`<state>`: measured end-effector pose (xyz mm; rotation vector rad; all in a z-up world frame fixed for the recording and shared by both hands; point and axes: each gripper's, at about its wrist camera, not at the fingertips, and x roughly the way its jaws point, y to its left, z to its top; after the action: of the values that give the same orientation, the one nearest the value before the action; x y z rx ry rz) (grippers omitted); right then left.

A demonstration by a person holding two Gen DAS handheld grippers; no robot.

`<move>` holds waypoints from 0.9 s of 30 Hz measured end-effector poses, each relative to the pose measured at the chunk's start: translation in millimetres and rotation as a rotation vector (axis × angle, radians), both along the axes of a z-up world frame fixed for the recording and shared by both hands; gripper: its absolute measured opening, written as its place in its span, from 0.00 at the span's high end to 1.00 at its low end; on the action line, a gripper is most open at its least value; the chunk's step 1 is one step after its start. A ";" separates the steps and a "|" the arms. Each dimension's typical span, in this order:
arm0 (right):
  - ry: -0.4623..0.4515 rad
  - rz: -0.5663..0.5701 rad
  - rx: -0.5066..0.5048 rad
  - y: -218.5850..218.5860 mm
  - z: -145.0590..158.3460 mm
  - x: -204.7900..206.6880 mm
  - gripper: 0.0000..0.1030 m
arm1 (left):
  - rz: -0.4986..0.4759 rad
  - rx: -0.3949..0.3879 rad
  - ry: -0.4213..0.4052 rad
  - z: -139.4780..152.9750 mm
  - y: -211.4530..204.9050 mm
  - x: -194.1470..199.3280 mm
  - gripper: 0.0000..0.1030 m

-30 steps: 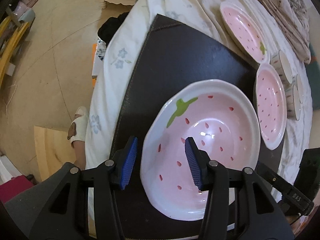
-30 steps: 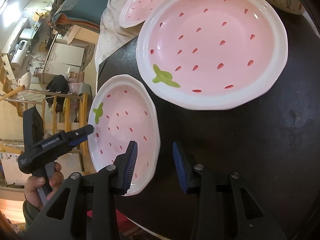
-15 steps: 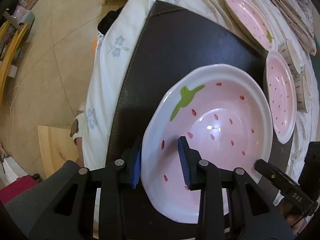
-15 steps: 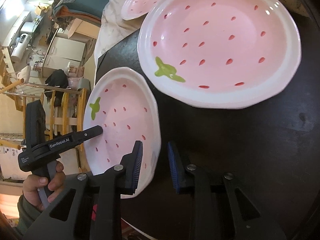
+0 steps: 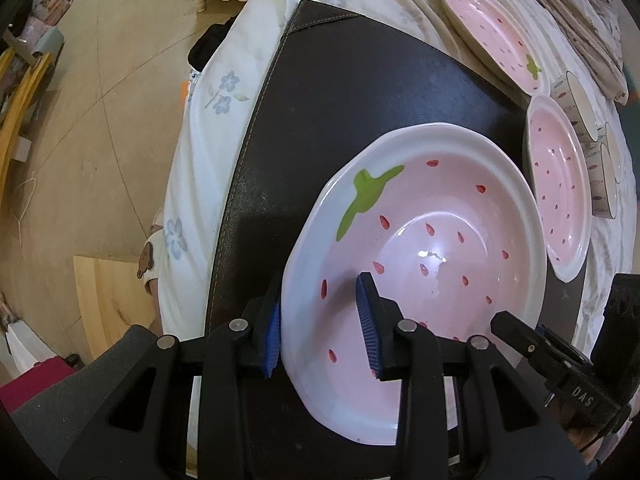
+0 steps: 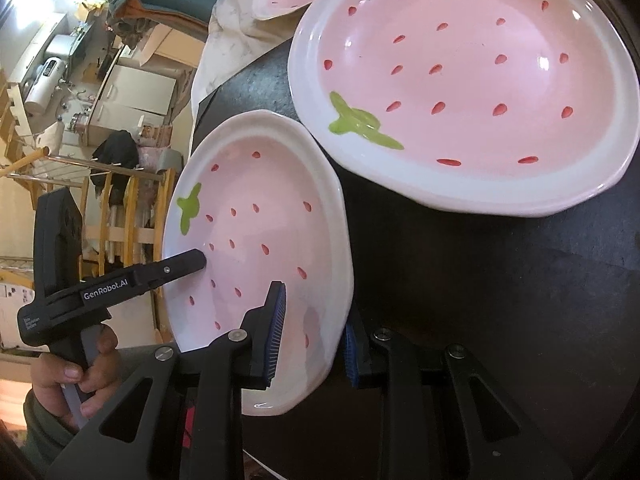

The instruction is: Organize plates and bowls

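Observation:
A pink strawberry-pattern plate (image 5: 432,240) with a white rim sits on a dark mat (image 5: 352,92). My left gripper (image 5: 320,320) is shut on its near left rim, one finger inside and one outside. My right gripper (image 6: 312,332) is shut on the same plate (image 6: 260,240) at its opposite rim. A second, larger strawberry plate (image 6: 480,80) lies flat beside it on the mat, also in the left wrist view (image 5: 560,188). A third strawberry plate (image 5: 492,28) lies farther back on the cloth.
Small patterned bowls (image 5: 580,104) stand beside the second plate. A white floral cloth (image 5: 200,128) hangs over the table edge at left, with the floor below. A folded woven mat (image 5: 580,20) lies at the far right. Shelves and clutter (image 6: 80,80) stand beyond the table.
Both grippers moved in over the near plate's rim from opposite sides and closed their fingers on it. The plate now looks slightly tilted off the mat.

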<state>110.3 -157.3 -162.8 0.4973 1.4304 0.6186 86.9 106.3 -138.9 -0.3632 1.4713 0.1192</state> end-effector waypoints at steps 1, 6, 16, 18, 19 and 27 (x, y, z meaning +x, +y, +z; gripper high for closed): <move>-0.010 0.003 -0.003 0.4 1.1 -1.1 0.73 | 0.001 -0.001 -0.001 0.3 -0.6 -0.1 0.71; -0.096 0.037 -0.049 4.6 15.9 -10.4 0.77 | 0.011 -0.017 0.000 0.6 0.7 -3.6 0.69; -0.143 -0.020 -0.092 -31.0 39.2 -41.8 0.86 | -0.166 0.023 0.045 0.0 -55.0 -19.6 0.70; -0.115 -0.024 -0.097 -41.1 36.4 -51.8 0.88 | -0.192 0.010 0.041 0.9 -64.8 -19.9 0.70; -0.102 -0.027 -0.096 -46.6 34.5 -56.5 0.88 | -0.202 0.006 0.039 1.6 -68.6 -19.1 0.70; 0.037 -0.109 -0.072 -76.7 8.3 -69.3 0.89 | -0.240 -0.015 0.021 -3.1 -84.7 -8.7 0.68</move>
<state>41.0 -234.0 -154.5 0.5282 1.4457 0.4716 78.3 21.6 -142.0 -0.1953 1.5255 -0.0803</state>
